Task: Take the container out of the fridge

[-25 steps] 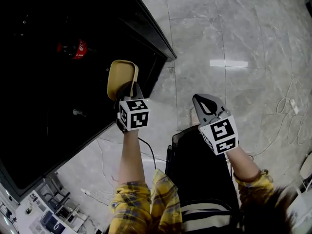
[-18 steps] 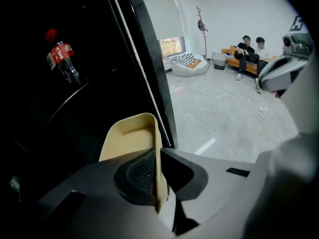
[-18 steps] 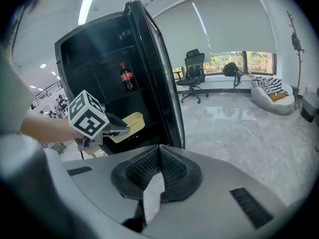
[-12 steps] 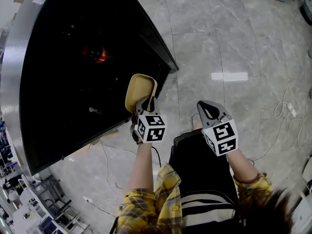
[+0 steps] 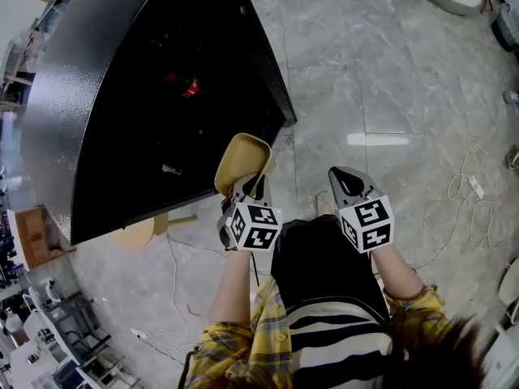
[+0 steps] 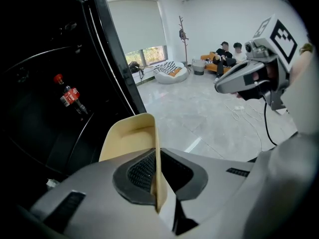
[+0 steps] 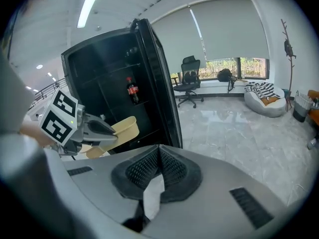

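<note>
A beige plastic container point(image 5: 242, 160) hangs just outside the open black fridge point(image 5: 154, 96), by the lower corner of its door. My left gripper point(image 5: 247, 183) is shut on the container's thin side wall point(image 6: 155, 158), which stands pinched between the two mesh pads. In the right gripper view the container point(image 7: 124, 127) sticks out ahead of the left gripper point(image 7: 102, 129). My right gripper point(image 5: 340, 177) is shut with nothing in it, its pads point(image 7: 149, 166) touching, and it floats over the floor to the right. A cola bottle point(image 6: 70, 96) stays on a fridge shelf.
The fridge door point(image 7: 162, 83) stands open edge-on between the grippers and the room. On the grey marble floor lie cables point(image 5: 470, 189). An office chair point(image 7: 189, 78) and a beanbag point(image 7: 266, 103) stand by the windows. People sit on an orange sofa point(image 6: 224, 51) far off.
The left gripper has carried the container rightward, away from the fridge's dark opening and out past the door's corner. The right gripper has kept its place. More of the fridge's top now shows.
</note>
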